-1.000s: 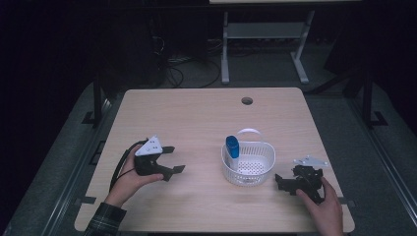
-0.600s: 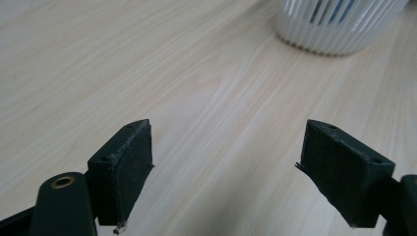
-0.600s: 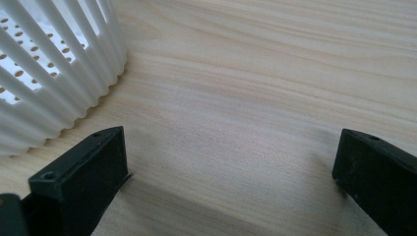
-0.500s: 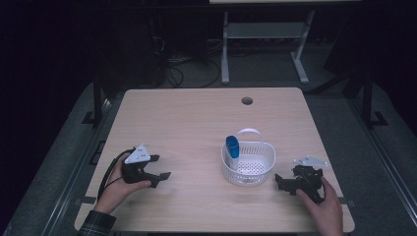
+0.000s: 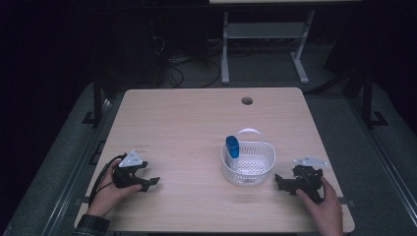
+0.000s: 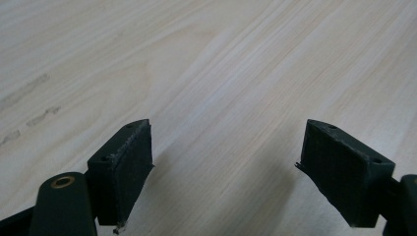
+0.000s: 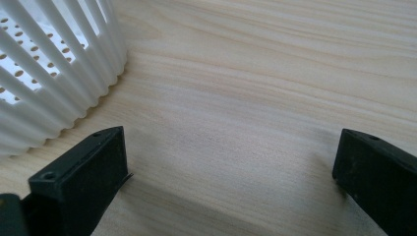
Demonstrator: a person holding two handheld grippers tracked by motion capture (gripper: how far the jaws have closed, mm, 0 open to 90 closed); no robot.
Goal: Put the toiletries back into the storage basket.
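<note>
While both tools sit low, I log: right gripper (image 5: 287, 183) jaws wide, empty, w/ white basket (image 5: 248, 164) just beside at its 9 o'clock; blue bottle (image 5: 232, 146) stands inside. Approach slow, don't nudge the rim. Left gripper (image 5: 147, 181) wide, empty. Pale wood table (image 5: 196, 118), hole at 12; dark room, cables beyond.

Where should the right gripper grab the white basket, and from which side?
Take the white basket by its near right rim, coming in from the right with the right gripper: jaws stand open beside that slatted wall, and the blue item leans on the far left side.
</note>
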